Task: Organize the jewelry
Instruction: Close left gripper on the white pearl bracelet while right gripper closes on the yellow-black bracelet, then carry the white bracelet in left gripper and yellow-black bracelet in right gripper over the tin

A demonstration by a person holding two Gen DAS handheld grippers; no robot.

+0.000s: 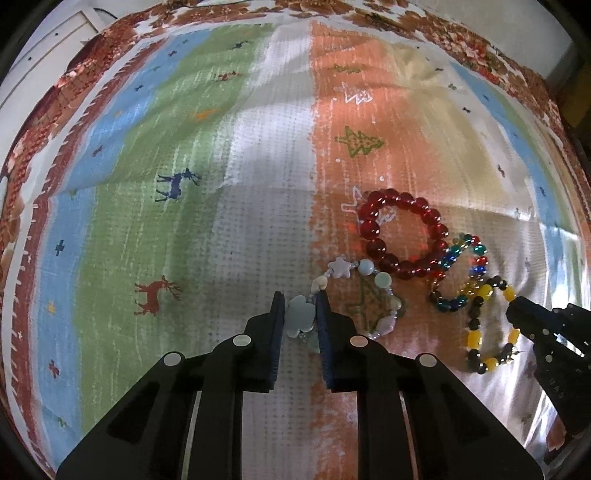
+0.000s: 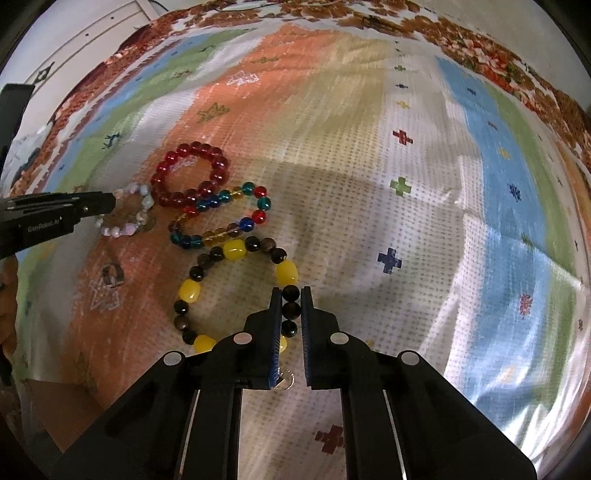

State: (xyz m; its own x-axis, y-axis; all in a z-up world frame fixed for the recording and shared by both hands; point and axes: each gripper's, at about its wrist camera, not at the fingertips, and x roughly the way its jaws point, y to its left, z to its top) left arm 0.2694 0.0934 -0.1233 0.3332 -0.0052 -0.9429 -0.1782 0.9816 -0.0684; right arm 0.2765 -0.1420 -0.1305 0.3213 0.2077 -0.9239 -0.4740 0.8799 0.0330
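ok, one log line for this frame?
left gripper: shut on pastel bracelet | right gripper: shut on yellow-black bracelet | red bracelet, multicolor bracelet: on cloth

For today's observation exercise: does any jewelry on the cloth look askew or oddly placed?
Yes. The multicolored bracelet lies twisted into an S, not a round loop, touching the red bracelet. A small ring sits alone nearby.

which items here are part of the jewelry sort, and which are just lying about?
Job:
- pastel charm bracelet, clamped in the left gripper
- yellow-and-dark bead bracelet, clamped in the right gripper
- red bead bracelet
- multicolour bead bracelet
- small ring

Lying about:
- patterned cloth
- white cabinet
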